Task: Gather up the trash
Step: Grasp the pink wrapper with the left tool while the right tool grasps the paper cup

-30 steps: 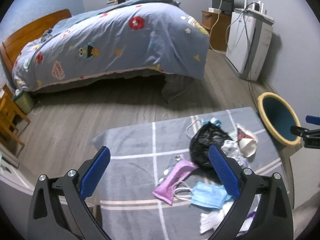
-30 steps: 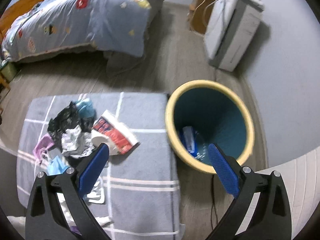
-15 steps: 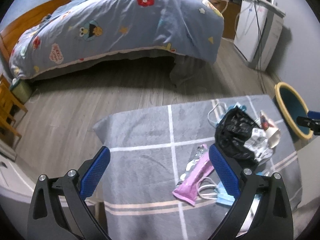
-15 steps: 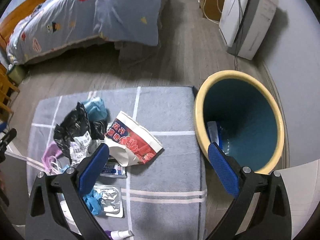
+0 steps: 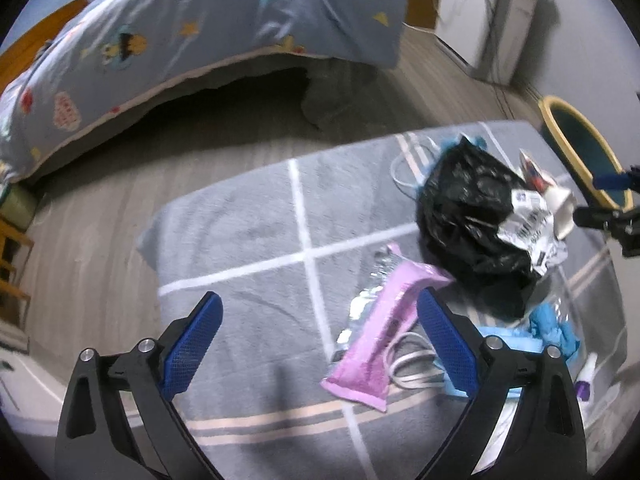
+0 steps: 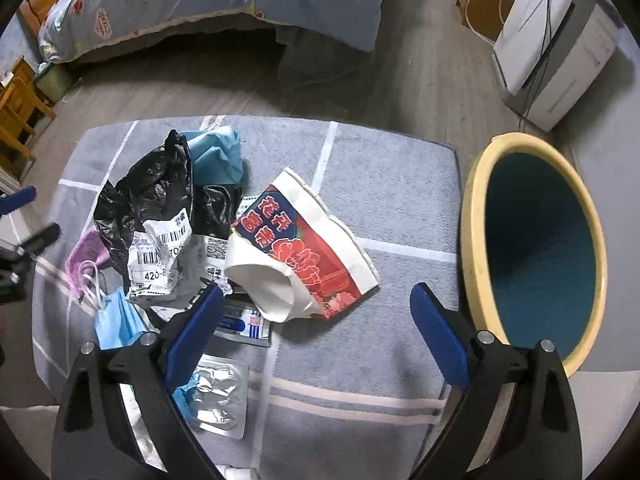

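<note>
A crumpled black plastic bag (image 6: 148, 196) shines glossy on the soft, matt grey woven cloth (image 6: 376, 208) with white stripes. The red-and-white printed paper cup (image 6: 304, 256) looks smooth; a silver foil blister pack (image 6: 218, 396) glints. The floor (image 5: 100, 216) is matt grey wood-grain plank.

Both tongs lower, nearer trash pile (image 6: 168, 232) on tabletop (image 6: 380, 208). Right tongs (image 6: 316, 320) jaws just closing slightly, nothing between.

Grey white-lined mat (image 6: 392, 208), black bag (image 6: 148, 188), yellow-rimmed teal bin (image 6: 476, 216).
</note>
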Demonstrator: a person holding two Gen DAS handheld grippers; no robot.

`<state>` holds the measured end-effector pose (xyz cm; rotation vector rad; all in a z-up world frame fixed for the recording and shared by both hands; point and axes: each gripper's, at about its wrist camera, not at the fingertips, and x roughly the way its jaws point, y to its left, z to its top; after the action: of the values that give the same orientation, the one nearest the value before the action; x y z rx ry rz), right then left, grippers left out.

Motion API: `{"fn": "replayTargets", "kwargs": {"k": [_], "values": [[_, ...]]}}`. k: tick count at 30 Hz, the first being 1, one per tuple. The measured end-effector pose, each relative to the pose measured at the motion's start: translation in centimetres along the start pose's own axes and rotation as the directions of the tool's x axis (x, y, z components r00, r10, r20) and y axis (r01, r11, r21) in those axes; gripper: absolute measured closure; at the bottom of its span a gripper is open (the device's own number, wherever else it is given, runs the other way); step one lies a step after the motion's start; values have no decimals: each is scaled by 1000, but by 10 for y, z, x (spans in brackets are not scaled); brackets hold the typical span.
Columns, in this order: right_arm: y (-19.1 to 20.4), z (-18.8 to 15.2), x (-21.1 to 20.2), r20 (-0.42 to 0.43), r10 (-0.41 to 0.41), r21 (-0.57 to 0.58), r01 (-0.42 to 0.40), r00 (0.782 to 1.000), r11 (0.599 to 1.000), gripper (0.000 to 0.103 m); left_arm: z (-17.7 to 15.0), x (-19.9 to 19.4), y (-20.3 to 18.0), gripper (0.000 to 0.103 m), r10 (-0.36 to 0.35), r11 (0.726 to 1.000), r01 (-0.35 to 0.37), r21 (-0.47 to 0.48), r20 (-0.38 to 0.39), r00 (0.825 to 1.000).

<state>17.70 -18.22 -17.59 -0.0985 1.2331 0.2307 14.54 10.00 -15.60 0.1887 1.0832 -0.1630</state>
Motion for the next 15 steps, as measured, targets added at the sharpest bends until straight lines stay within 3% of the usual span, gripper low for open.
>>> {"fn": "replayTargets", "kwargs": {"k": [6,7,9,12,15], "values": [[9,-2,8,-12,12,-94,-13,1000,995,28,0,17,-12,10,-38,998,40,40,-37,999],[11,-2,9,-11,13,-112,-14,1000,994,32,0,18,-13,14,-47,998,49,44,-42,998],[13,-2,11,-8,17,-134,-18,1000,991,32,-1,22,-14,27,-79,996,81,40,-58,995],[16,0,17,-12,28,-153,-29,1000,988,34,-5,28,-17,36,-91,994,96,47,-94,991],[17,1,24,-28,32,-154,-36,999,987,49,-9,33,-20,54,-91,992,101,77,-121,988]]}}
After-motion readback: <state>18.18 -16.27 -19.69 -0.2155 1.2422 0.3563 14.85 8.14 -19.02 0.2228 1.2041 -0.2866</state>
